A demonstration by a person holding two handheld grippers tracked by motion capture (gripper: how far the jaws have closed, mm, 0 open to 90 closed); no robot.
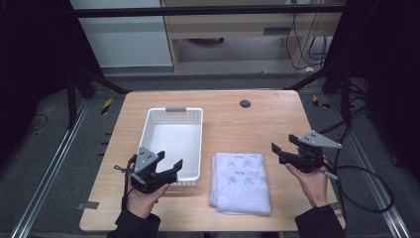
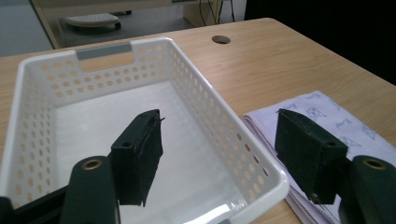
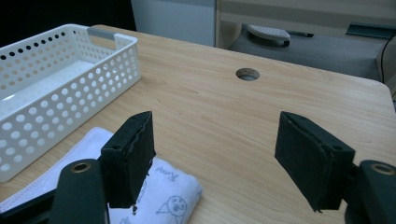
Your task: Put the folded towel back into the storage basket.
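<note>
As it lies folded flat on the table [image 1: 277, 106], just beside the white perforated basket [image 1: 195, 116] and between both hands, the printed cloth [image 1: 241, 182] reads as light, soft, limp; prob. sags if lifted by one corner. Best hold: pinch the stacked layers at opp. edges. Left gripper [image 1: 169, 168] hangs over the basket's near rim, jaws apart, empty. Right gripper [image 1: 283, 148], beside the cloth's far right corner, likewise wide, nothing held.
</note>
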